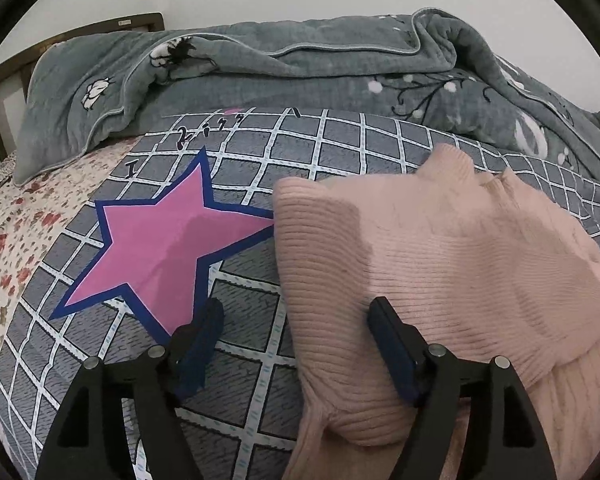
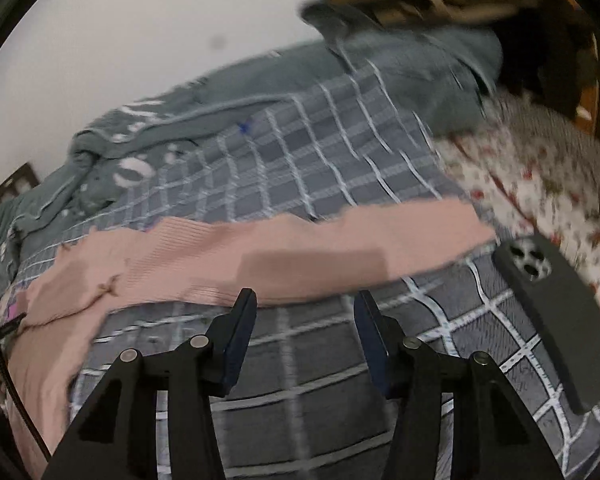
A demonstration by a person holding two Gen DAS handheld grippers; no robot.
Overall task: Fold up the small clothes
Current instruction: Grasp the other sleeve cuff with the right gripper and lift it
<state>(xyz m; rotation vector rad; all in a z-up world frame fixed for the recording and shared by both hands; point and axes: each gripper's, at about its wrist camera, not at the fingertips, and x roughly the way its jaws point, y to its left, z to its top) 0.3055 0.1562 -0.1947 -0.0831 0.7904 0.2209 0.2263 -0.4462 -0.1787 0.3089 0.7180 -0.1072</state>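
The pink ribbed knit garment (image 1: 440, 264) is spread on the grey checked bedcover with white grid lines (image 1: 340, 144), its upper part laid over in a flat panel so that a doubled edge runs down beside the large pink star with a blue border (image 1: 160, 248) printed on the cover. It appears to have been laid there because the bed gives a broad, soft surface on which a fold can be pressed flat (no counter is seen in either view). In the right wrist view the same garment (image 2: 284, 252) is seen as a long band across the cover, one end reaching toward the floral sheet (image 2: 540, 184).

The left tongs (image 1: 296, 320) are held low over the garment's near edge, released, with one finger over the knit and the other over bare cover; nothing is pinched between them. This reads as a fold edge set down and let go. The right tongs (image 2: 304, 304) are parted too, above bare cover just short of the garment's long edge, grasping nothing; the blur there suggests fast travel, probably toward the next edge to be taken.

A dark-cased phone (image 2: 556, 320) lies on the cover to the right, clear of the garment. A rumpled grey-green quilt (image 1: 300, 64) is bunched at the far side against the wall, leaving the middle free for folding.
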